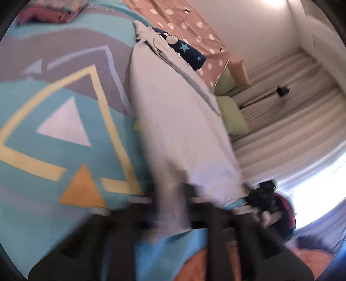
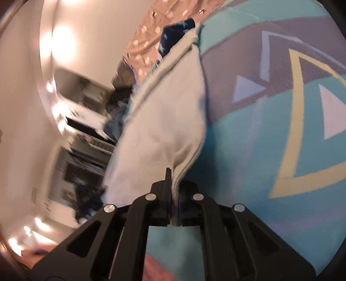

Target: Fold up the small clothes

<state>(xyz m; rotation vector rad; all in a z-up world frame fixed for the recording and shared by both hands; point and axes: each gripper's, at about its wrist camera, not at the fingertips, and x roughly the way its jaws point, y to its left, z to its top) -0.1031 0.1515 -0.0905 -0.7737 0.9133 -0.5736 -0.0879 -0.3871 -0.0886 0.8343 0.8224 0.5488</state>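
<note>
On the left, the left gripper (image 1: 173, 190) is showing only as a dark blur at the bottom of its view, but its jaws are pressed together and the near end of the pale garment (image 1: 173, 112) is running straight into them, so I am reading it as pinching that cloth. The garment is lying on the patterned bedspread (image 1: 64, 121), its long axis stretching away from the jaws toward the far edge of the bed, where a navy star-print piece (image 1: 186, 51) is sitting just beside its far end. A pink folded pile (image 1: 43, 15) is resting near the far left corner of the bedspread.

On the right, the right gripper (image 2: 172, 181) is pinching the same pale garment (image 2: 164, 108) between closed jaws, the fabric gathering into a crease where it is entering them. Here too the cloth is running lengthwise away from the fingers, with the bedspread (image 2: 270, 140) spreading off to the right.

Both hands are holding the near edge, so neither is nearer; the coming fold is likely depending on carrying that edge forward along the garment's long axis toward its far end
</note>
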